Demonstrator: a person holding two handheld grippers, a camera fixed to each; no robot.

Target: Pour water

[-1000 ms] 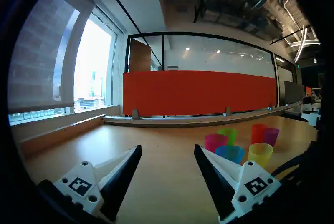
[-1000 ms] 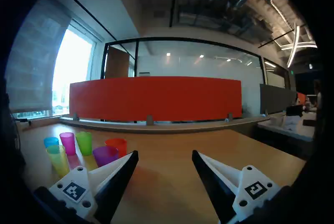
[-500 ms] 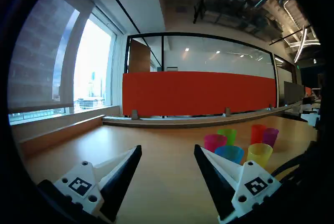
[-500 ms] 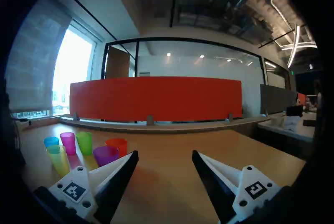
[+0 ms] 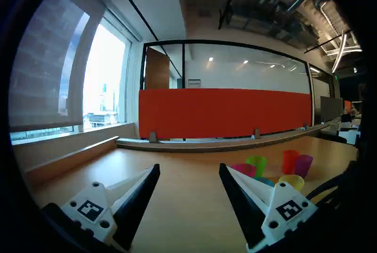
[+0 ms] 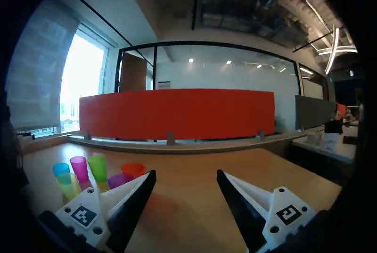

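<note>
Jaws of the left gripper (image 5: 189, 168) stand released, spread wide over the wooden tabletop (image 5: 188, 215) and gripping nothing. Just past the right-hand finger in the left gripper view stand a pink cup (image 5: 241, 168) and a blue cup (image 5: 265, 182), both partly hidden behind that finger. A green cup (image 5: 258, 163) stands behind them, and a yellow cup (image 5: 291, 181) is nearer the camera. An orange cup (image 5: 290, 160) stands beside a purple cup (image 5: 303, 164) farther right, making six in all. They are upright and close together; whether any holds water cannot be told.

The right gripper (image 6: 185, 173) is likewise released, its jaws wide apart above the tabletop. In the right gripper view the same six stand off to the left. The purple and orange ones are just behind the left-hand finger and the rest are near them.

Along the tabletop's far edge runs a long red divider panel (image 5: 221, 111), with a glass wall (image 5: 245, 69) above it and a bright window (image 5: 101, 88) on the left.
</note>
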